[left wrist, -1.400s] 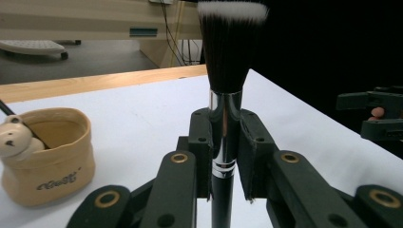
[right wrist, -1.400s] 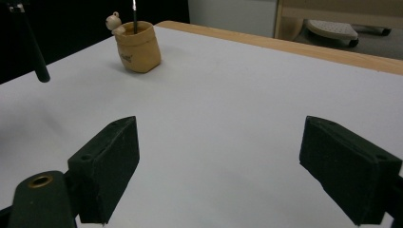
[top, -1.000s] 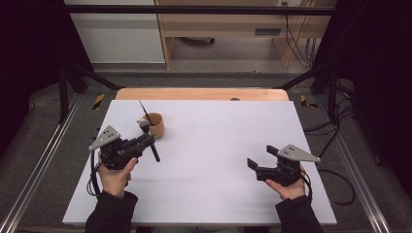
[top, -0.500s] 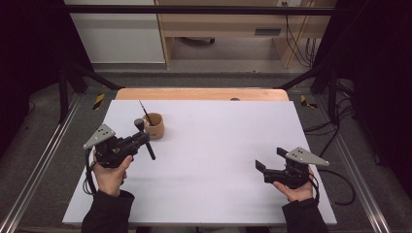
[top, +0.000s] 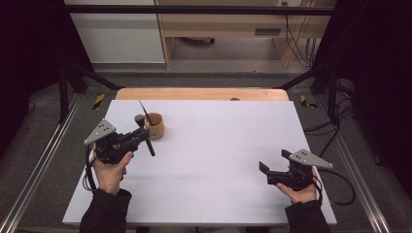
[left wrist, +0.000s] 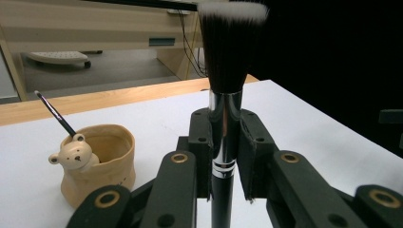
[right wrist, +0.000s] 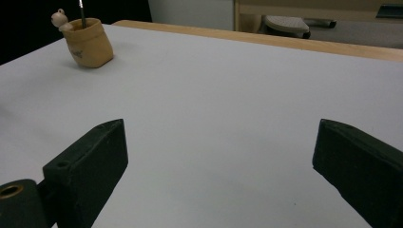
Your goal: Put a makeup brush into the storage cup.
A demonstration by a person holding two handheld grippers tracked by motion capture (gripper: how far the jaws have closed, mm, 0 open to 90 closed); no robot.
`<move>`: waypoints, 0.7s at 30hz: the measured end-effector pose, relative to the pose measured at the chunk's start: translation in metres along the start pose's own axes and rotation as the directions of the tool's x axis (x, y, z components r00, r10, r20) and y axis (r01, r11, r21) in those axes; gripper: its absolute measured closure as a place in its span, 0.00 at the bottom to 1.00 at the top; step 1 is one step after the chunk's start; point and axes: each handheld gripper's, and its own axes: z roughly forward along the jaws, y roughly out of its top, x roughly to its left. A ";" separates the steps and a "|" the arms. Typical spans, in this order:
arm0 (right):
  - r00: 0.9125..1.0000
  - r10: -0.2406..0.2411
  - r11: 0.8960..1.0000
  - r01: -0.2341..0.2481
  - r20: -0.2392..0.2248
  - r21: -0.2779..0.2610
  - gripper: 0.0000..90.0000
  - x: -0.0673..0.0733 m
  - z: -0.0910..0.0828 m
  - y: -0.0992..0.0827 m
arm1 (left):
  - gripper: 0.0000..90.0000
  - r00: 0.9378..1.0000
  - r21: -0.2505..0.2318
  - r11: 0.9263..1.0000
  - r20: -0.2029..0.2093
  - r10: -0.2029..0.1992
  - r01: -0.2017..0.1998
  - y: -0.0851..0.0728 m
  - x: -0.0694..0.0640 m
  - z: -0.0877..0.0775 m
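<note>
A white-topped bench (top: 223, 160) with a pale wooden far edge (top: 201, 93) stands on grey carpeted floor (top: 43, 160), flanked by metal rails (top: 36, 167). Beyond it, a light wooden desk (top: 218, 29) sits against the back, cables (top: 299, 36) hanging at its right end, a white panel (top: 114, 34) to its left. Black curtains (top: 29, 58) darken both sides.
</note>
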 end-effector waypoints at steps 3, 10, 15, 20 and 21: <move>1.000 -0.006 1.000 0.006 0.000 0.000 0.05 0.001 0.001 0.000 | 0.86 1.000 0.004 1.000 -0.006 0.004 -0.004 0.001 0.001 0.001; 1.000 -0.012 1.000 0.012 -0.002 0.004 0.05 0.002 0.003 0.000 | 0.86 1.000 0.017 1.000 -0.014 0.015 -0.015 0.008 0.004 0.006; 1.000 -0.013 1.000 0.013 0.000 0.009 0.05 0.003 0.003 0.000 | 0.86 0.999 0.022 0.999 -0.021 0.029 -0.029 0.014 0.004 0.009; 1.000 -0.013 1.000 0.013 0.000 0.009 0.05 0.004 0.004 0.001 | 0.86 0.999 0.030 0.999 -0.026 0.046 -0.046 0.019 0.005 0.013; 1.000 -0.014 1.000 0.014 0.000 0.010 0.04 0.005 0.004 0.001 | 0.86 0.998 0.033 0.998 -0.028 0.049 -0.048 0.020 0.005 0.014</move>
